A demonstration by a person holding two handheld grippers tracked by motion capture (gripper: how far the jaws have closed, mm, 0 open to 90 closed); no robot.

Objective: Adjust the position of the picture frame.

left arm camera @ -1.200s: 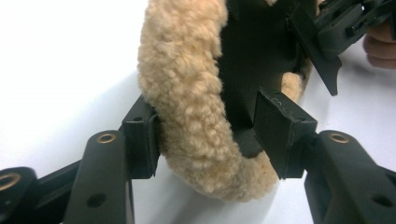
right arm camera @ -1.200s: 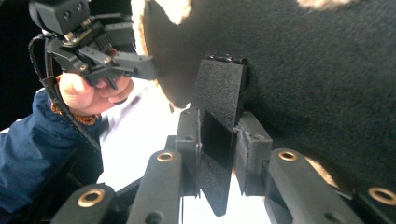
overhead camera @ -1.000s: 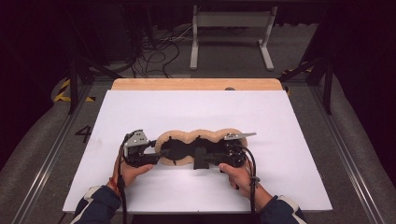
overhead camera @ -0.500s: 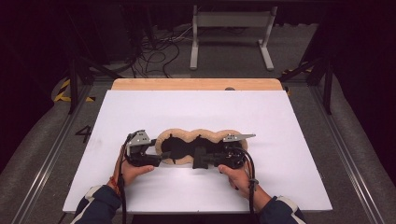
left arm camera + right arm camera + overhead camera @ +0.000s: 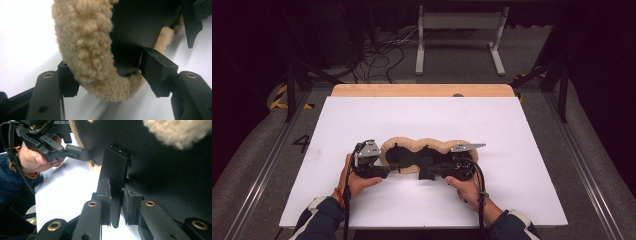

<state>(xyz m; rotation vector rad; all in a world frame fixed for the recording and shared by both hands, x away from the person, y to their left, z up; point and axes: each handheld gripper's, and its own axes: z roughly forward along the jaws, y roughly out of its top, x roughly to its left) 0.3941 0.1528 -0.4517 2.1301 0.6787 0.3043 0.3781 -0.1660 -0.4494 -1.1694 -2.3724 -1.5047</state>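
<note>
- Presently, a black pad [image 5: 414, 157] with a tan fleece trim [image 5: 432, 145] is lying flat on the white table [image 5: 532, 130], near the front edge and about midway across.
- The left gripper [image 5: 389, 167] is sitting at the pad's left end, its jaws pointing right along the table.
- In the left gripper view, its jaws are straddling the rounded fleece end [image 5: 100, 75]: one pad is lying against the outer side of the fleece, the other against the black inner face [image 5: 140, 22].
- These jaws have just been closing a little with the fleece edge between them. Whether the pads are pressing on it I cannot tell.
- The right gripper [image 5: 424, 169] is lying at the pad's front edge, just right of its middle, jaws pointing left.
- In the right gripper view, its jaws are standing close together and pinching a flat black strap [image 5: 115, 172] that is coming off the pad's black face.
- The same view is showing the left gripper [image 5: 82, 153] farther off, held in a hand [image 5: 32, 158], touching the pad's far end.
- Both hands are resting low on the table, with a hand [image 5: 357, 182] behind the left gripper and a hand [image 5: 464, 187] behind the right one.
- Cables are trailing back from each gripper along the dark sleeves.
</note>
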